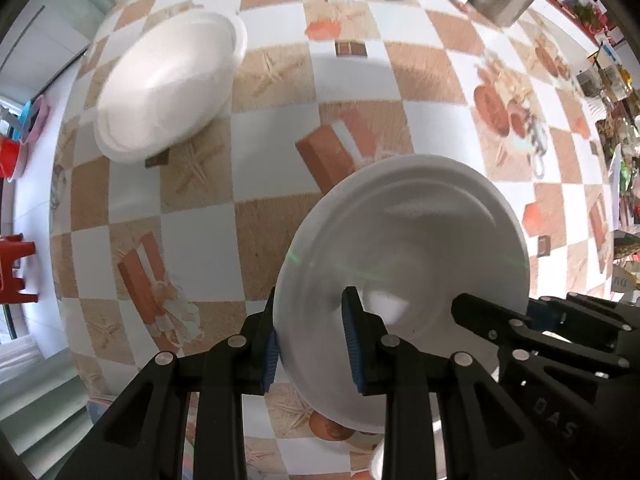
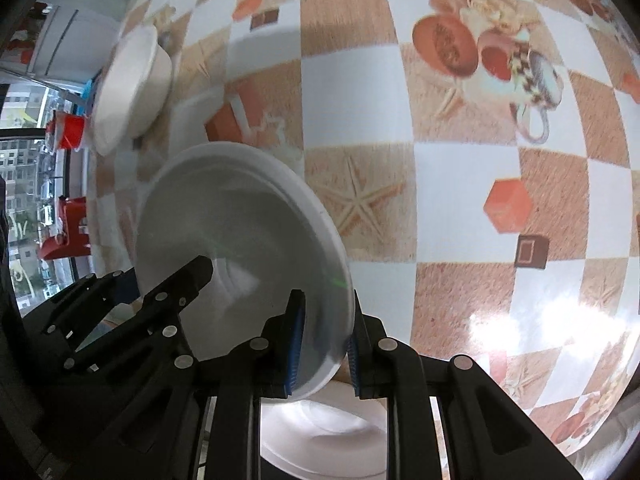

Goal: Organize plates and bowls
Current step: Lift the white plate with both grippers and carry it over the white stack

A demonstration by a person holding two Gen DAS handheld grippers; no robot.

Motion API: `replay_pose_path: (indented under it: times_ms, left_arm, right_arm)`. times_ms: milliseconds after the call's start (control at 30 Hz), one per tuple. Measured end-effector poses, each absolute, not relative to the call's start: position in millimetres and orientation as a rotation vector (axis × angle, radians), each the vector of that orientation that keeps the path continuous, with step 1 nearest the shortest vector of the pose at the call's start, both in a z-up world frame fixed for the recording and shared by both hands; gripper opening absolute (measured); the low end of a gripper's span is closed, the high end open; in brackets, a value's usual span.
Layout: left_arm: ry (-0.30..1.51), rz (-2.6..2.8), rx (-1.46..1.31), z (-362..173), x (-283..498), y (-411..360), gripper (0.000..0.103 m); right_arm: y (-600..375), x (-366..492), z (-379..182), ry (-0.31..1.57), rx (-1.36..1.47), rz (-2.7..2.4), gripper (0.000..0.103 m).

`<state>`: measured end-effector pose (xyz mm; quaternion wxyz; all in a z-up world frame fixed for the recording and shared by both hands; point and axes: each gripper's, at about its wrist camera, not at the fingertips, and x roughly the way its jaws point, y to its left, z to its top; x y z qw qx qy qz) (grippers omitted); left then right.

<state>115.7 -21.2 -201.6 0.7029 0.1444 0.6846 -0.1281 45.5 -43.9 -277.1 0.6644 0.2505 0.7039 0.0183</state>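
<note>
Between the blue pads of the left gripper (image 1: 312,344) sits the rim of a white bowl (image 1: 404,264), clamped and lifted clear of the checkered tablecloth (image 1: 272,232). Opposite, the right gripper (image 2: 324,344) pinches the same bowl's other edge. Farther off, a second white bowl (image 1: 168,88) rests on the cloth, well apart. Beneath the held bowl, another white dish (image 2: 320,432) shows.

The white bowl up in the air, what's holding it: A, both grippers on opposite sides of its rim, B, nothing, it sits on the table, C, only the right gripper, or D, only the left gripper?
A: the left gripper and the right gripper each pinch the rim of the white bowl from opposite sides, above the checkered tablecloth.
</note>
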Motion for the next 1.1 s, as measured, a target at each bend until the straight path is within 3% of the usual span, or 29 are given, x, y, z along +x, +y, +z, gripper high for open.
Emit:
replay_pose_path:
  times_ms: [267,500,867,933,1100]
  left_arm:
    - [1.492,-0.345,0.315,-166.6,90.2,-23.9,0.03]
    - [1.54,-0.463,0.407,-166.6,29.7,-38.5,0.03]
    - [1.574,-0.595,0.546,-181.4,-17.8,-49.9,0.031]
    - [1.564,-0.598,0.552,-180.8,-20.0,-49.3,0.035]
    - [1.574,-0.593,0.543,-181.9,-22.1,-44.7,0.057]
  right_arm:
    - [-51.1,25.9,-251.3,1.551,0.573,0.044,0.022]
    - [-71.5,-27.1,-231.6,1.562,0.559,0.007,0.022]
    - [-75.7,-97.1,-248.4,1.666,0.608,-0.074,0.022]
    - [-74.7,-102.6,-250.1,1.674,0.604,-0.084,0.022]
    - [-76.7,-105.3,-247.5,1.665,0.599,-0.093,0.022]
